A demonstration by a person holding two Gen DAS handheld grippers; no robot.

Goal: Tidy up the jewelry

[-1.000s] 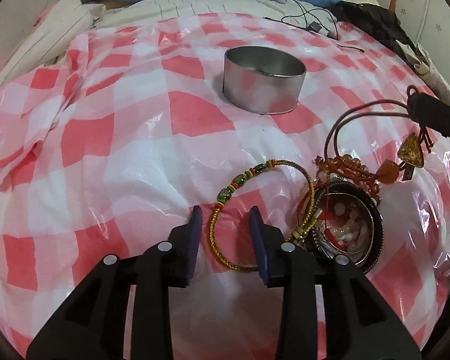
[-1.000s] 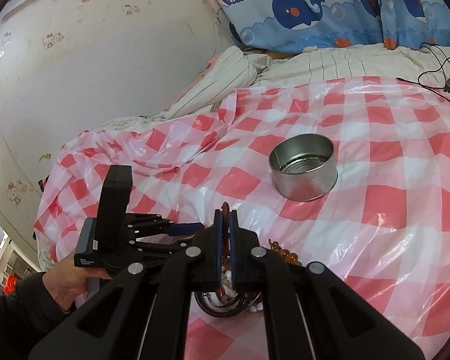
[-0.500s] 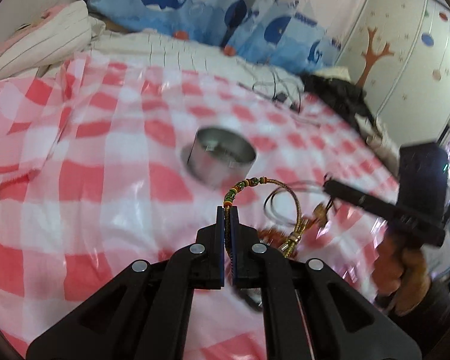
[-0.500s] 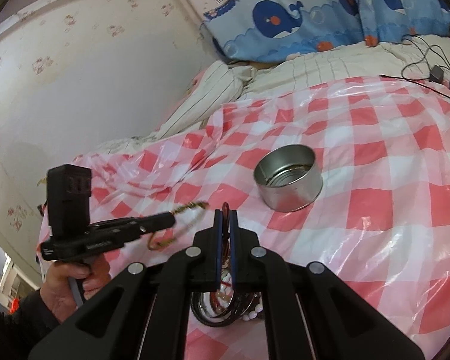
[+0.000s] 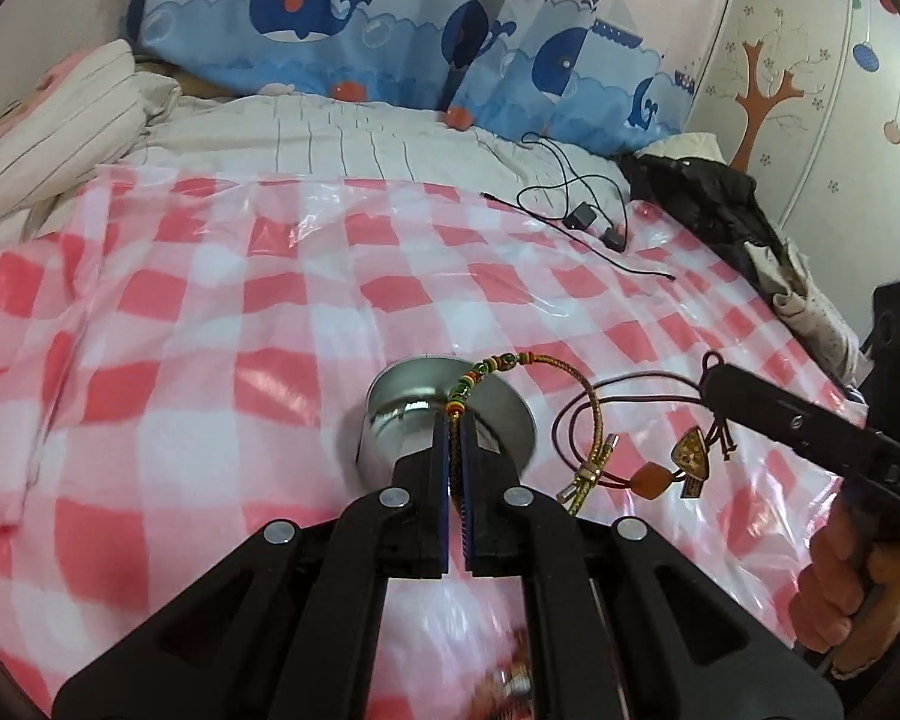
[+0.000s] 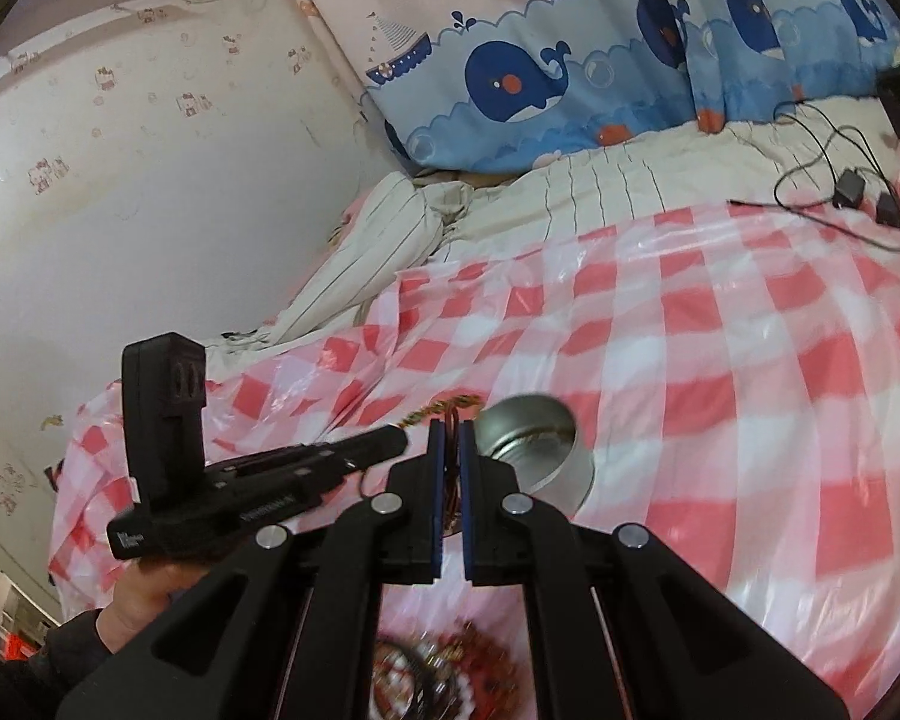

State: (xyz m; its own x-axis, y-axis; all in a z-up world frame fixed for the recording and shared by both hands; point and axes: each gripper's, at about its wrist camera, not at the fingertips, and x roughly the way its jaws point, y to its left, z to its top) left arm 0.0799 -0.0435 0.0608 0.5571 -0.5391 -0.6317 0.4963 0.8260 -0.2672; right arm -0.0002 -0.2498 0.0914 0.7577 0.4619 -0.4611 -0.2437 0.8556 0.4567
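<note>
1. The left gripper (image 5: 456,427) was clamped shut on a woven bracelet (image 5: 570,384), its blue pads pressed together with the beaded stretch of the cord caught between them.
2. The bracelet hung clear of the cloth (image 5: 222,324) and curved off to the right of the pads, its metal clasp (image 5: 588,471) dangling at the low end.
3. The right gripper (image 6: 448,427) was likewise closed tight, on a brown cord (image 5: 630,390) (seen from its own camera as a thin reddish loop between the pads).
4. In the left view that cord looped down from the right gripper's tip, carrying a gold triangular pendant (image 5: 692,453) and an orange bead (image 5: 651,480), all held above the cloth.
5. A round tin (image 5: 450,414), open at the top, stood on the red-and-white checked cloth just beyond both grippers; the bracelet hung in front of it in the left view.
6. The rest of the jewellery lay in a blurred pile (image 6: 444,678) on the cloth under the right gripper's arms; I could not tell its pieces apart.
7. A hand (image 5: 846,594) gripped the right tool's handle, and another hand (image 6: 144,600) gripped the left one.
8. Black cables with a small plug (image 5: 582,219) lay on the far edge of the bed, before the whale-print curtain (image 5: 342,18).
</note>
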